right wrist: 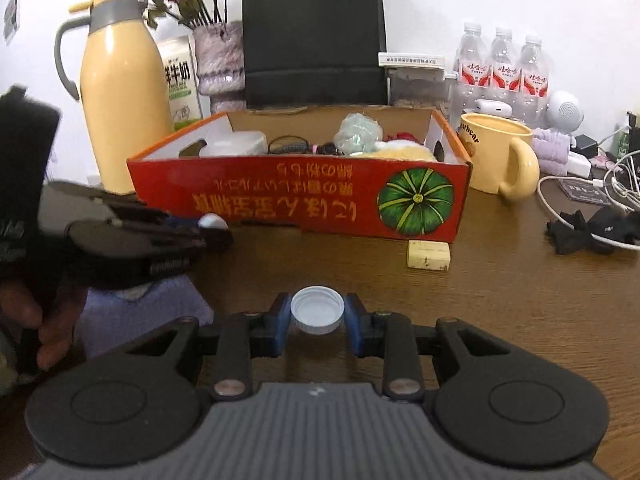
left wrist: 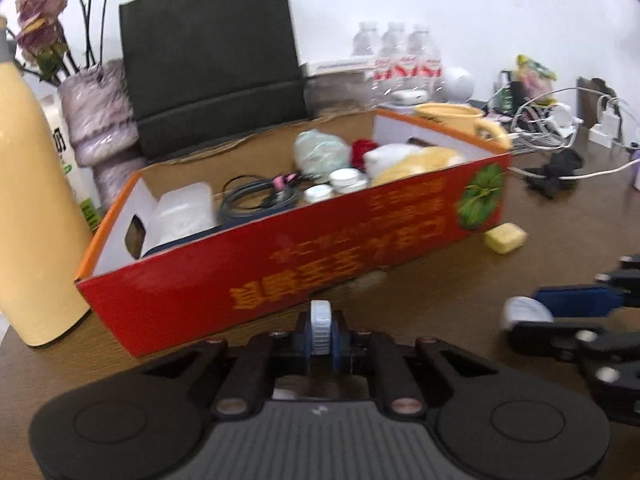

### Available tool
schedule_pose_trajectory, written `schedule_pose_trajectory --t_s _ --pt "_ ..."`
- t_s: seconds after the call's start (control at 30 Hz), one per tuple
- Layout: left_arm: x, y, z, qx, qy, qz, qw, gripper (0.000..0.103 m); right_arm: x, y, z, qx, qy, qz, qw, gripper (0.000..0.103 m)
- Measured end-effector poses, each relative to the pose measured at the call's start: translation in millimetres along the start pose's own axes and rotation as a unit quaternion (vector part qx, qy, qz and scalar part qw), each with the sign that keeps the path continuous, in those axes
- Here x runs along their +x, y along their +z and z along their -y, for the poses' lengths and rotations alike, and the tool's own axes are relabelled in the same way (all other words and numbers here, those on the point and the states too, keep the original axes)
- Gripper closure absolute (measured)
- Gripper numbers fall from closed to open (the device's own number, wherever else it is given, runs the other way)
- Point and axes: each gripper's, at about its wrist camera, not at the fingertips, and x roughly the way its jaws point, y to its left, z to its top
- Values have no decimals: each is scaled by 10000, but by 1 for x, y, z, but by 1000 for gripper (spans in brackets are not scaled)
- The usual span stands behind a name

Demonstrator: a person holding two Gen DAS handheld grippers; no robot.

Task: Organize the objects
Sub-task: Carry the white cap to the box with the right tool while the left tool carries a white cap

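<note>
A red cardboard box [left wrist: 280, 264] with an orange rim stands on the brown table, holding a coiled cable [left wrist: 260, 198], small jars, a clear container and soft items. My left gripper [left wrist: 320, 330] is shut on a white bottle cap [left wrist: 320, 320], held edge-on just before the box's front wall. In the right wrist view my right gripper [right wrist: 317, 316] is shut on another white bottle cap [right wrist: 317, 314], hollow side up, in front of the box [right wrist: 300, 196]. The left gripper [right wrist: 212, 224] shows there at the left. The right gripper [left wrist: 524, 312] appears at the right of the left wrist view.
A yellow block [right wrist: 428, 255] lies before the box's right corner. A yellow thermos [right wrist: 120, 92] stands left of the box, a yellow mug [right wrist: 500, 156] to its right, a black paper bag [right wrist: 314, 32] behind. Cables [right wrist: 580, 184], a black cloth [right wrist: 592, 232] and a purple cloth [right wrist: 152, 312] lie nearby.
</note>
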Motion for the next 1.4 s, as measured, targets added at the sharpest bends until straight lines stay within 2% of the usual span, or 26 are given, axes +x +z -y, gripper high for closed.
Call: schedule_pose_trajectory --t_s 0.17,0.23,0.33,0.4,0.5,0.63,0.83,0.93,1.0,1.1,1.2,1.27,1.33,1.4 --pt "-49 0 17 -144 -266 424 9986 95 -4 -2 7 192 39 47 9998 74" --pt "-70 -3 24 -293 -360 482 9978 95 -8 -4 6 192 -49 33 9998 74" --pt "-106 -16 32 -449 -348 616 9965 95 -33 -9 -4 60 -110 219 9997 74" --pt "-133 -30 37 -648 -390 541 9957 95 -55 -17 -12 33 -53 335 9994 74" --pt "-164 -54 38 -971 -669 310 9925 95 -85 -37 -32 -135 152 302 9993 74" --pt "-191 -72 38 -1034 -464 238 9933 95 -118 -60 -52 -355 318 175 9987 74" --pt "-207 -77 35 -1091 -371 391 9926 95 -142 -60 -67 -490 330 296 9978 74" --pt "-205 -78 29 -1203 -542 440 9903 95 -142 -55 -67 -525 299 364 9975 74" --pt "-194 -72 15 -1377 -915 449 9852 95 -135 -50 -63 -498 209 319 9980 74" --pt "-169 -46 -7 -1468 -911 522 9836 95 -120 -30 -52 -449 168 395 9981 74" --pt "-135 0 -28 -1460 -949 695 9823 95 -100 13 -39 -495 232 741 9957 74" --pt "-101 35 -39 -1382 -915 723 9835 95 -72 51 -25 -375 304 842 9953 74" --pt "-66 60 -46 -1360 -779 660 9854 95 -35 83 -10 -181 341 692 9969 74" --pt "-27 77 -55 -1492 -772 561 9842 95 7 110 6 69 179 533 9984 74"
